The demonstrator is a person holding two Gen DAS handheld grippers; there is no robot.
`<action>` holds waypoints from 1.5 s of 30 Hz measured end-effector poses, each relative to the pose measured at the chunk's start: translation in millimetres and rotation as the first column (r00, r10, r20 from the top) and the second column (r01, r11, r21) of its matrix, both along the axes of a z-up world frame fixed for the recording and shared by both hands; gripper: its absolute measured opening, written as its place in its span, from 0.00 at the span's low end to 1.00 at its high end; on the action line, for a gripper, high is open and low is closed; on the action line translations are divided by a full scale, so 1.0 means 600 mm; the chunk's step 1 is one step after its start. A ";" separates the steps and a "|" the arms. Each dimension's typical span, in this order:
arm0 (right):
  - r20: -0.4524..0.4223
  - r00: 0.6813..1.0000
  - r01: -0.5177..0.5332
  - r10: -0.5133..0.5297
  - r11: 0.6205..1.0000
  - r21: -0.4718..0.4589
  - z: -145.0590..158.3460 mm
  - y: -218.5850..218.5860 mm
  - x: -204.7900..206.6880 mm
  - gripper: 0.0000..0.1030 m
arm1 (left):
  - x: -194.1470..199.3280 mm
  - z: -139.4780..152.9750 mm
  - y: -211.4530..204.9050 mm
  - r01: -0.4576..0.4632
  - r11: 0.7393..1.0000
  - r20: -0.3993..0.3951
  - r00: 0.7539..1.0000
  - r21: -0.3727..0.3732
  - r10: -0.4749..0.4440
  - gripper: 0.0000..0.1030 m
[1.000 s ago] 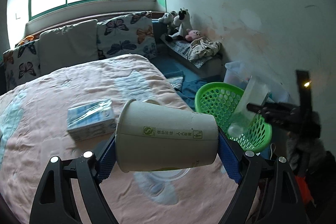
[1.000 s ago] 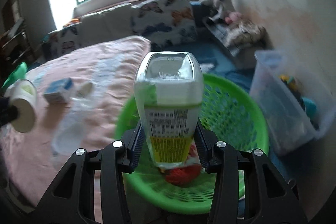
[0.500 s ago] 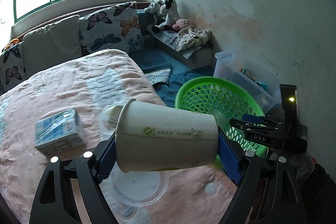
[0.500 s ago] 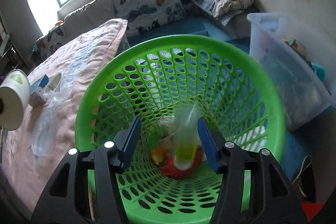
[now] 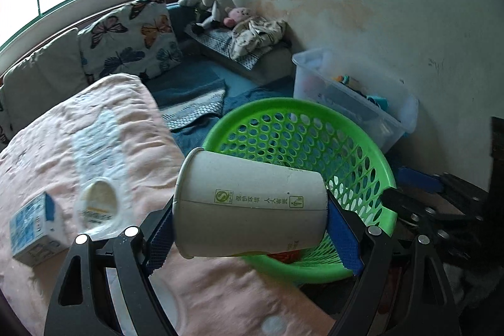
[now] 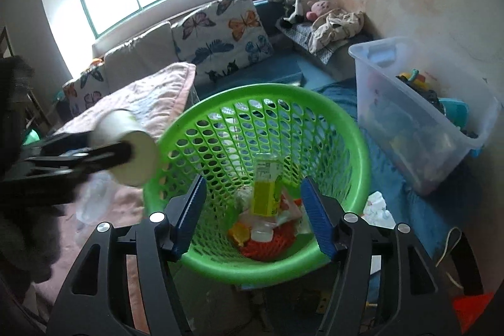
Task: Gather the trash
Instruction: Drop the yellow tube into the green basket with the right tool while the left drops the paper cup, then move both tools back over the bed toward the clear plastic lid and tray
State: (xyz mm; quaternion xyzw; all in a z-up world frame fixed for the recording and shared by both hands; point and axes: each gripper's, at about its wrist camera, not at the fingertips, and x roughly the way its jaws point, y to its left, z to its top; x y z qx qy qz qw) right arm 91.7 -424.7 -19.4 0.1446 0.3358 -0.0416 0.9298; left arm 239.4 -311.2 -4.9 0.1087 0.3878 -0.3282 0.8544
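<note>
My left gripper (image 5: 249,229) is shut on a white paper cup (image 5: 252,203), held on its side over the bed's edge next to the green mesh basket (image 5: 375,159). The cup also shows in the right wrist view (image 6: 132,156), at the basket's left rim. My right gripper (image 6: 252,213) is open and empty above the green basket (image 6: 356,147). A clear bottle with yellow liquid (image 6: 266,188) lies inside the basket on orange and white trash. On the pink bed a blue-white carton (image 5: 34,232) and a clear plastic cup (image 5: 99,210) lie loose.
A clear storage bin (image 6: 422,112) with toys stands right of the basket by the wall. Butterfly pillows (image 5: 126,43) and stuffed toys (image 5: 217,2) sit at the back. A crumpled white tissue (image 6: 378,207) lies on the blue floor mat beside the basket.
My right gripper opened and the bottle dropped into the basket. My left gripper carried the paper cup to the right, toward the basket's rim.
</note>
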 end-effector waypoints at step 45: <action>-0.025 0.940 -0.339 0.339 0.941 0.010 -0.005 0.278 0.030 0.78 | -0.096 -0.004 0.404 -0.421 0.904 0.015 0.906 -0.071 0.423 0.89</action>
